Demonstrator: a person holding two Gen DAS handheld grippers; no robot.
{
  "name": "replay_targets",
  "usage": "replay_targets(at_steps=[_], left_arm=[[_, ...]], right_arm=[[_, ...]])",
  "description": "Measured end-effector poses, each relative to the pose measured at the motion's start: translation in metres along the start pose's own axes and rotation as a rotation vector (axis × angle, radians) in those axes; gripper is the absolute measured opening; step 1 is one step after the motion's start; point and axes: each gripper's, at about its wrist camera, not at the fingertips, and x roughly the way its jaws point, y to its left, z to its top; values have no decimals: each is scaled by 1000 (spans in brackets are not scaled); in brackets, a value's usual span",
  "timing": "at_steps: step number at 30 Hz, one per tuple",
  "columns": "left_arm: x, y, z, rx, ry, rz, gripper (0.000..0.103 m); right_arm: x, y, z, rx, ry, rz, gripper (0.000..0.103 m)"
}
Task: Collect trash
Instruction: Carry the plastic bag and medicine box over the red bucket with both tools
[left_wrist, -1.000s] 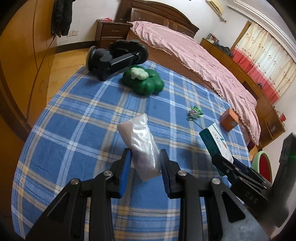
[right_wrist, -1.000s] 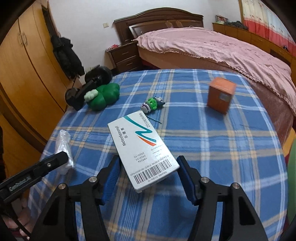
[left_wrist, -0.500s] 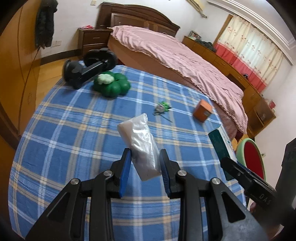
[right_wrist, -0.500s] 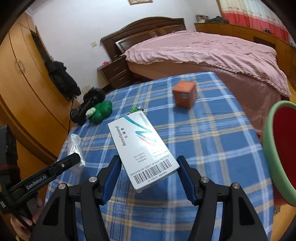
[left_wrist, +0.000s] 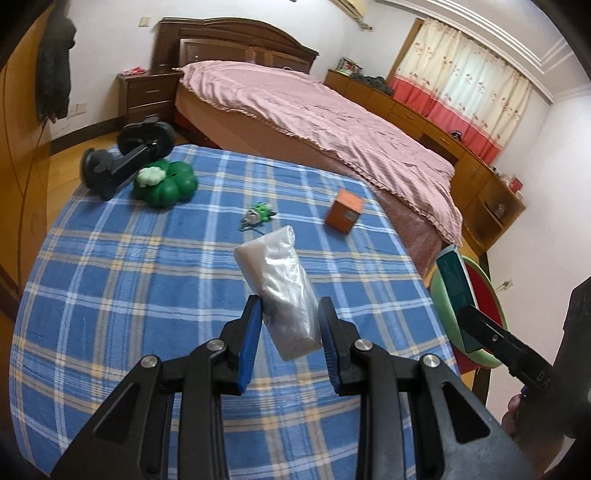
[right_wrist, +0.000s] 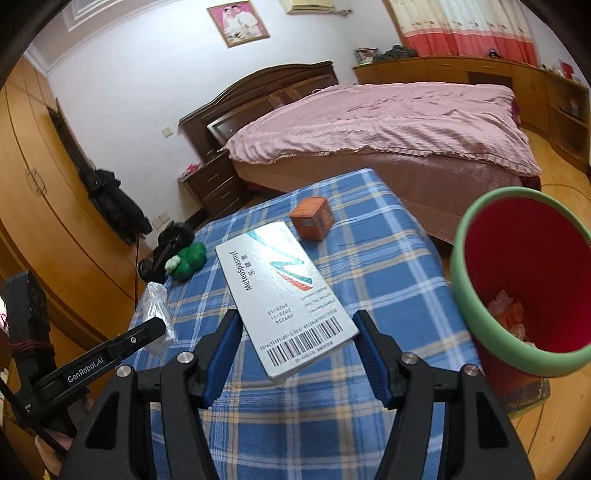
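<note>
With our left gripper (left_wrist: 288, 319) pinching the crumpled plastic bag (left_wrist: 281, 279) and our right gripper (right_wrist: 297, 343) clamping the MeteoSpasmyl box (right_wrist: 284, 297) beside the trash bin (right_wrist: 524, 280), premature finger release risked tabletop drops.

Both wrist views over shared table (left_wrist: 110, 258)

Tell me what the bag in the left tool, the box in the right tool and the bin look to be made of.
The bag: thin clear plastic film, crinkled and glossy. The box: coated cardboard, apparently; crisp edges, printed barcode, slight sheen. The bin: probably moulded plastic, smooth red inside with a matte green rim.
</note>
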Motion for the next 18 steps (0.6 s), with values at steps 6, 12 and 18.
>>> replay_targets(at_steps=[6, 12, 18], left_arm=[[2, -24, 1, 43, 10, -29, 31], [7, -46, 4, 83, 21, -58, 31], [14, -71, 2, 131, 33, -75, 31]], right_arm=[[-18, -24, -1, 53, -42, -23, 64], [-36, -45, -2, 102, -83, -46, 64], [-48, -69, -3, 151, -110, -62, 64]])
